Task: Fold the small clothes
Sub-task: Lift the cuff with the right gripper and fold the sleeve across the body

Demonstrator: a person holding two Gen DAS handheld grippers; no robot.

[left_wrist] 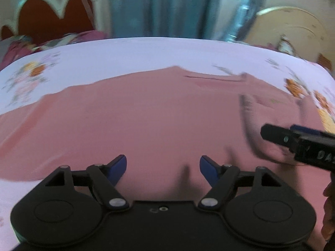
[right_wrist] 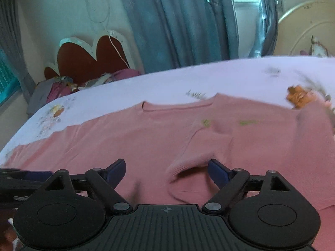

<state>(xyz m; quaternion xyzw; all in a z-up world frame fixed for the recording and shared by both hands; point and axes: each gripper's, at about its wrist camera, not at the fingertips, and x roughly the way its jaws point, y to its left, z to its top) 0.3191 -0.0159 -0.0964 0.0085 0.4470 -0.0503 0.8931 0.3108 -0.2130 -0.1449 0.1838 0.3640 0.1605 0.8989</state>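
A pink sweater [right_wrist: 129, 138] is spread flat on a white bedsheet [right_wrist: 171, 79] w/ orange & green flower print, neckline [right_wrist: 178, 105] toward the far edge of the bed. In the right wrist view, one sleeve [right_wrist: 201, 146] is seen folded in across the body, its ribbed cuff [right_wrist: 178, 167] lying just ahead of the right gripper [right_wrist: 167, 172]. Small green marks are visible on the chest near the fold; what they are can't be made out, img is blurred.

Right gripper: jaws are spread wide apart above the fabric, blue pads on either side, nothing pinched btwn them. The cuff lies partly in the gap but no pad is seen pressing on it.

Left gripper [left_wrist: 163, 167]: jaws likewise released, blue pads held well apart over the lower part of the sweater, no cloth clamped. Only flat pink knit is seen btwn the fingers.

In the left wrist view the right gripper's finger [left_wrist: 276, 135] is seen entering from the right, black w/ a blue pad, over the sweater's right side. A blurred sleeve edge is seen beside it. Part of a person's hand [left_wrist: 329, 209] shows at the right border.

Bkgd: a red scalloped headboard [right_wrist: 88, 56] w/ white trim, blue-grey curtains [right_wrist: 178, 25], a lit window, a cream headboard [left_wrist: 293, 27] at right.
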